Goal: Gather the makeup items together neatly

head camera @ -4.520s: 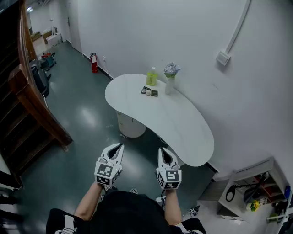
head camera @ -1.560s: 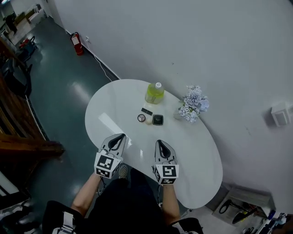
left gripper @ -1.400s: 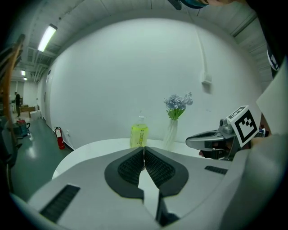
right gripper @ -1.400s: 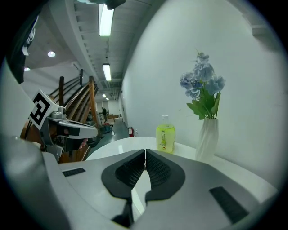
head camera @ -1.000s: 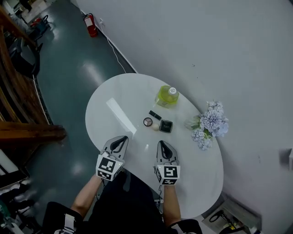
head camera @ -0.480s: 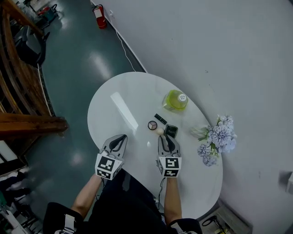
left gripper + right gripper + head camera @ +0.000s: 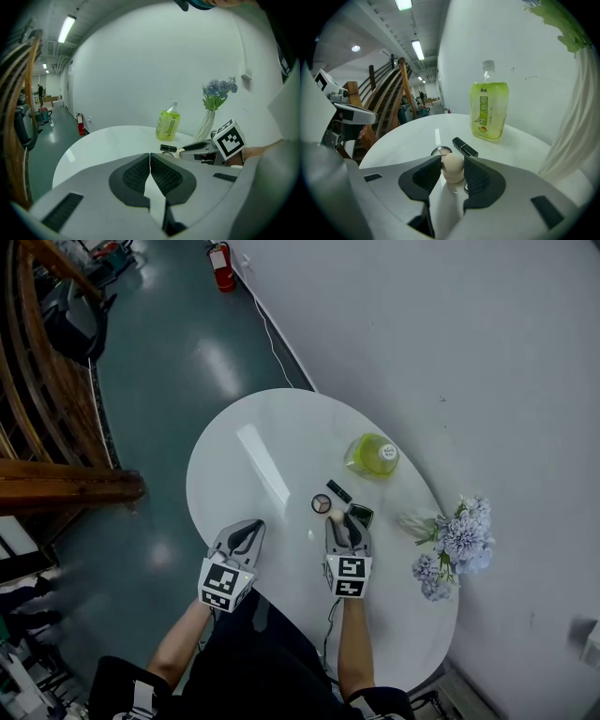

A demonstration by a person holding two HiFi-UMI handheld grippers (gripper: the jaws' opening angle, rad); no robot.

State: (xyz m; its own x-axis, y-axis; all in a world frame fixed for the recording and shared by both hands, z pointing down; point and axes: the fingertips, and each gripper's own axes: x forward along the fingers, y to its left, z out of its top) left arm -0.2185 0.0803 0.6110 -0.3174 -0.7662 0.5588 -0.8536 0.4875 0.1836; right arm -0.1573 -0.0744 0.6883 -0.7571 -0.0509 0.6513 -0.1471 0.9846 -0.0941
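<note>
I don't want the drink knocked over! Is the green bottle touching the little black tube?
Apart. The right gripper view shows a strip of bare white table between the green bottle and the black tube.

Left gripper [image 7: 150,159]: jaws together, empty
Table [image 7: 108,138]: below, ahead
Bottle [image 7: 168,125]: ahead, slightly right
Tube [image 7: 168,148]: before bottle
Vase [image 7: 205,127]: right of bottle
Right gripper [image 7: 185,150]: right, jaws just opening, sponge [image 7: 178,152] between

An industrial-looking hall: glossy green floor [image 7: 159,362], wooden staircase [image 7: 66,486], fire extinguisher [image 7: 221,256], ceiling strip lights [image 7: 67,28]
</note>
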